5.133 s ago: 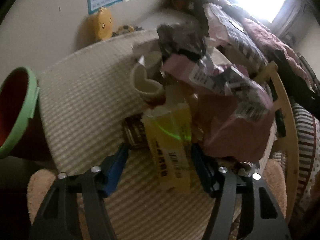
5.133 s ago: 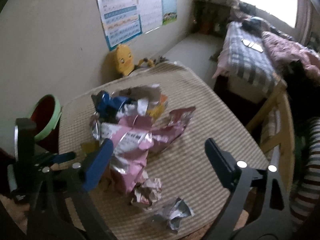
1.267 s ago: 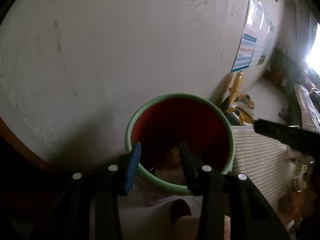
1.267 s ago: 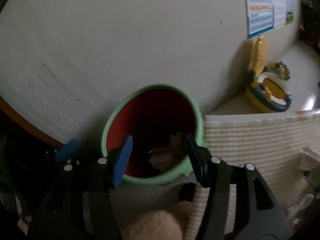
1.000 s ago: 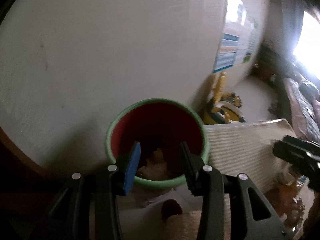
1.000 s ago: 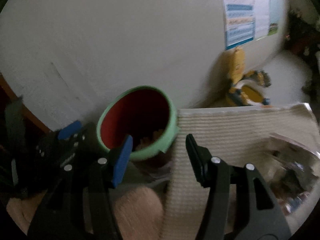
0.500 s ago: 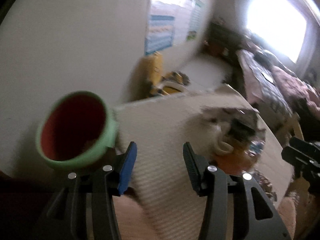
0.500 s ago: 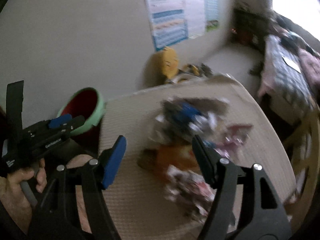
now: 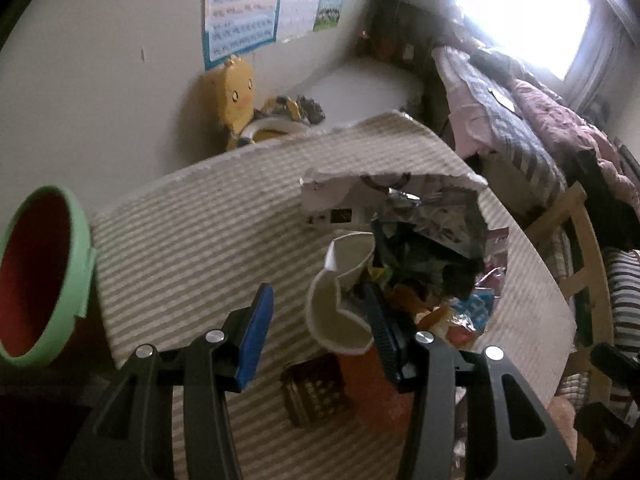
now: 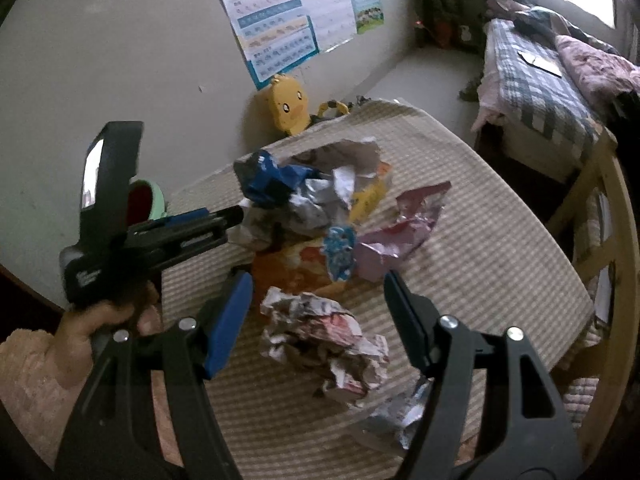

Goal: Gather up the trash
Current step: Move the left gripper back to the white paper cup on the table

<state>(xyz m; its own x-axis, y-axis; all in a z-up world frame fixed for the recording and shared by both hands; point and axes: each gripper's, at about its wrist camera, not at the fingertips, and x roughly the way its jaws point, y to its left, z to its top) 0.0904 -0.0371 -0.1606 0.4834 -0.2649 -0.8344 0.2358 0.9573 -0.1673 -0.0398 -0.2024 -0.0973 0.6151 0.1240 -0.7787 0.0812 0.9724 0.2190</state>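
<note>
Both grippers empty over the heap, most of the trash still to collect.

The left gripper (image 9: 316,324) has its blue-padded fingers (image 9: 256,328) parted around nothing, the crushed white paper cup (image 9: 340,304) just at its right finger. The right gripper (image 10: 320,320) has just been opening and stands wide and empty over the crumpled white-and-red paper ball (image 10: 324,344). Beyond the ball lies the main heap of foil wrappers and torn packets (image 10: 320,200) on the striped woven bench (image 10: 480,248). The red bin with a green rim (image 9: 36,276) sits past the heap's left edge, off the bench. Many pieces remain to pick up.
</note>
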